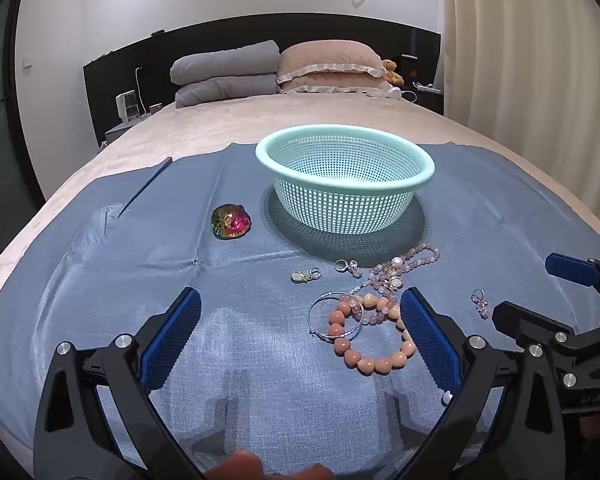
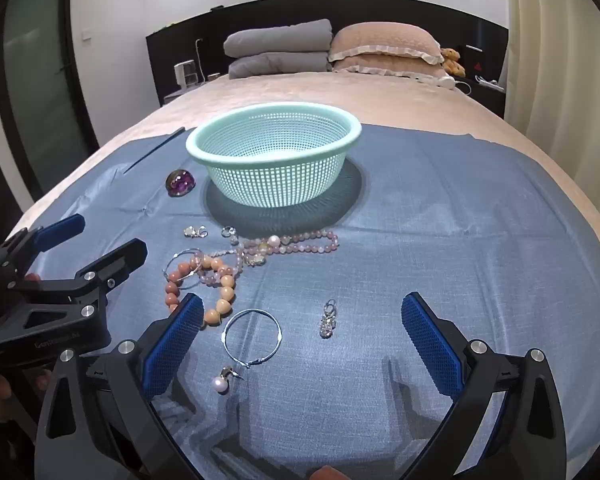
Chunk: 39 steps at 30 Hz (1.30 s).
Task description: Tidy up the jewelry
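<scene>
A mint-green mesh basket (image 1: 345,184) (image 2: 274,160) stands on a blue cloth (image 1: 140,248) (image 2: 440,220) and looks empty. Jewelry lies in front of it: a peach bead bracelet (image 1: 374,362) (image 2: 220,300), a pink bead strand (image 1: 410,262) (image 2: 300,240), silver hoops (image 1: 334,316) (image 2: 252,334), small earrings (image 1: 306,276) (image 2: 328,320), a pearl earring (image 2: 222,382), and a rainbow crystal (image 1: 231,221) (image 2: 181,182). My left gripper (image 1: 300,312) is open and empty, its right finger over the bracelet. My right gripper (image 2: 302,312) is open and empty around a hoop and an earring.
The cloth lies on a beige bed (image 1: 228,128). Folded grey blankets (image 1: 228,76) and pink pillows (image 1: 332,66) sit at the headboard. A curtain (image 1: 520,60) hangs at the right. A thin dark stick (image 1: 146,186) lies on the cloth's left.
</scene>
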### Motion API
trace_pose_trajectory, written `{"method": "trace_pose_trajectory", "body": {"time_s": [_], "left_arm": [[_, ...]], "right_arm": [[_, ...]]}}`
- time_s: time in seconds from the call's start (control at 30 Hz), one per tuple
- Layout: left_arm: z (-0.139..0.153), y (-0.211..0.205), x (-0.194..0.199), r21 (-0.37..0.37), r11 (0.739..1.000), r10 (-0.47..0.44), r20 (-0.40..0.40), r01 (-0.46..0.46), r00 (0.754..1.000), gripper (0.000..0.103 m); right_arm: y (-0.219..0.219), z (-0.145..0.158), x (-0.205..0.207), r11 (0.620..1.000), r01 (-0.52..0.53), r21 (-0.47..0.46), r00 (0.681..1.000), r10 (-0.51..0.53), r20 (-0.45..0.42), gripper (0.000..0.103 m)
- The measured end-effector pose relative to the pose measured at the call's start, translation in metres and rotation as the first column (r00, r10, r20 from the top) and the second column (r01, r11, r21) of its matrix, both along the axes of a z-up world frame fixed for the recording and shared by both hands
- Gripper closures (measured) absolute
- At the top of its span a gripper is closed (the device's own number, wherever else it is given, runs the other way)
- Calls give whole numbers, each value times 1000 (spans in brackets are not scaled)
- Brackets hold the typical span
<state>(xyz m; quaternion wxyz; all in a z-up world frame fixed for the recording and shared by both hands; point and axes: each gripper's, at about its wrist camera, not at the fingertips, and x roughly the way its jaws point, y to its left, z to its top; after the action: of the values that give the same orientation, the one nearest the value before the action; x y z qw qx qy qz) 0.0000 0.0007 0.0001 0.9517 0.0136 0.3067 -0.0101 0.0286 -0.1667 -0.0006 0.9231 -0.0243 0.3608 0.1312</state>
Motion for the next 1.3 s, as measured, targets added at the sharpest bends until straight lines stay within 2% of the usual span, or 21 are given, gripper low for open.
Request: {"method": "trace_pose_trajectory", "body": {"time_s": [0.07,1.3], "left_arm": [[0,-2,1,22,1000,0,-9,0,1000,6],[-1,2,2,11,1000,3,-16,-3,1000,5]], "right_arm": [[-1,0,0,1000,0,-1,1000,0,1,8],[-7,-2,4,999,10,49,1000,-8,-30,8]]}}
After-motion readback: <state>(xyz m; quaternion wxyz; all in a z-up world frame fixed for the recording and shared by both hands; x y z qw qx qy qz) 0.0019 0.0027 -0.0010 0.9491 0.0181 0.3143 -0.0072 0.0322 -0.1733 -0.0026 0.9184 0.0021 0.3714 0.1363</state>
